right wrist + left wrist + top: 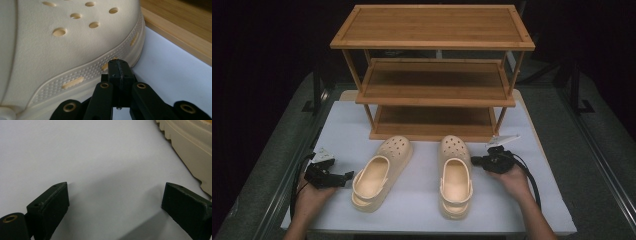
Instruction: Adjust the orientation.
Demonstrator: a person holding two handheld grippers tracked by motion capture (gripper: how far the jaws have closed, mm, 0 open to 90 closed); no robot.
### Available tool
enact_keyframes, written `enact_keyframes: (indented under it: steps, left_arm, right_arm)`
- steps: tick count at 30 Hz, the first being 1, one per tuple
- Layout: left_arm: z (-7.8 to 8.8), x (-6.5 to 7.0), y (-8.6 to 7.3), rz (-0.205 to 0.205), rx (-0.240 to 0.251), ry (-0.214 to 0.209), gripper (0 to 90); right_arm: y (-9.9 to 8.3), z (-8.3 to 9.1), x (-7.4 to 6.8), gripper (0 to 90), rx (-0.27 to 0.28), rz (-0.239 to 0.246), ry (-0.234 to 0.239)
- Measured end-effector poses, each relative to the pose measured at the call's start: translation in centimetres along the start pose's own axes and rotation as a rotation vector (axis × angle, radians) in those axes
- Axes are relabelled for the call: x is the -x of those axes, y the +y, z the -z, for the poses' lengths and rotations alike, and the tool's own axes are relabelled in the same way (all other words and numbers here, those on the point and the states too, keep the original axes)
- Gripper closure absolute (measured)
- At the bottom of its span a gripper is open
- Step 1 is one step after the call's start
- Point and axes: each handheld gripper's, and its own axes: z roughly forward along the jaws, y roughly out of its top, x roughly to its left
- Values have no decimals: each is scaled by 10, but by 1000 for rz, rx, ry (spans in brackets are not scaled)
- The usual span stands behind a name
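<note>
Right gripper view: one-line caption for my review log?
Closed right gripper at the perforated side of a cream clog, wooden rack base beside it.

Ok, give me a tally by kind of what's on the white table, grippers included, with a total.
Cream clogs: 2, the left clog and the right clog, toes toward the rack.
Wooden shoe rack: 1, three shelves, all bare.
Handheld grippers: 2, the left gripper with jaws open, the right gripper with jaws shut beside the right clog.
Total: 5
</note>
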Motion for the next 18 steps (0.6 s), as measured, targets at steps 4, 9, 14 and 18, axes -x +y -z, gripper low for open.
enact_keyframes:
  steps: [4,9,14,18]
  left_arm:
    - [0,0,0,0,0,0,66]
    - [0,0,0,0,0,0,66]
    - [0,0,0,0,0,0,66]
    - [0,0,0,0,0,0,66]
  right_arm:
    - [6,-8,-1,900,0,8,0]
    - [12,-15,-2,900,1,5,3]
    - [21,-26,-6,900,-1,22,-2]
    - [27,-33,-8,900,0,22,7]
